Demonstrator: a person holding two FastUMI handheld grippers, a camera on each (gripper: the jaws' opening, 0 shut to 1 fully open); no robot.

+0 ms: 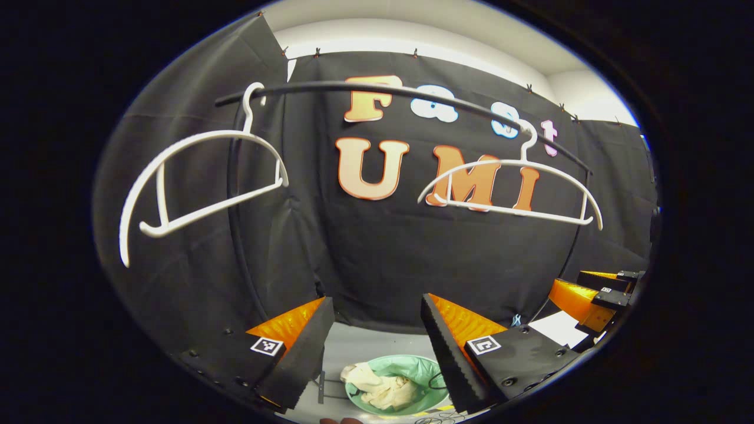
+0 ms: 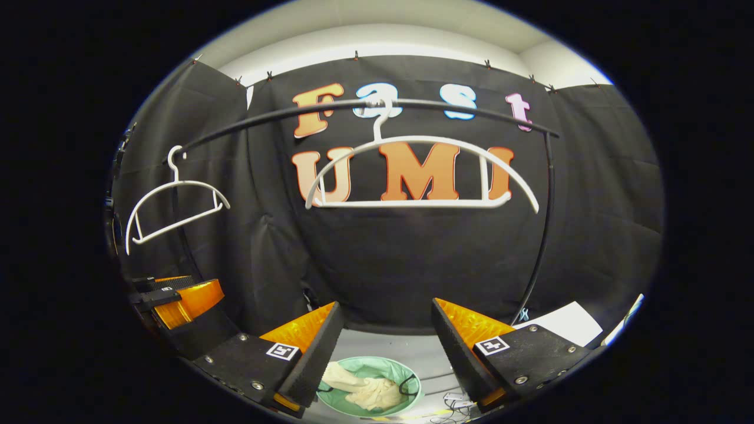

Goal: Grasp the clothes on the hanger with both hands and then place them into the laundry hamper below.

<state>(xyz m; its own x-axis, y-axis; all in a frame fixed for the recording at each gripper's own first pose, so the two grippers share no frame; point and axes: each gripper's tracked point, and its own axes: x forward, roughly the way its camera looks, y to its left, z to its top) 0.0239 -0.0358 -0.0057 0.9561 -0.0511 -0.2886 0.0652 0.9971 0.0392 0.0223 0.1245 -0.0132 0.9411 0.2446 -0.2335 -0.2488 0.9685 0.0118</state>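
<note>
Left gripper view: both claws released above grey floor, black-draped booth.

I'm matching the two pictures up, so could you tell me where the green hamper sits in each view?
Left gripper view: hamper at bottom centre, between the fingers, cream clothes inside.
Right gripper view: hamper at bottom centre, just left of the middle, by the left finger.
Shared landmark: the black rail with two bare white hangers.
</note>
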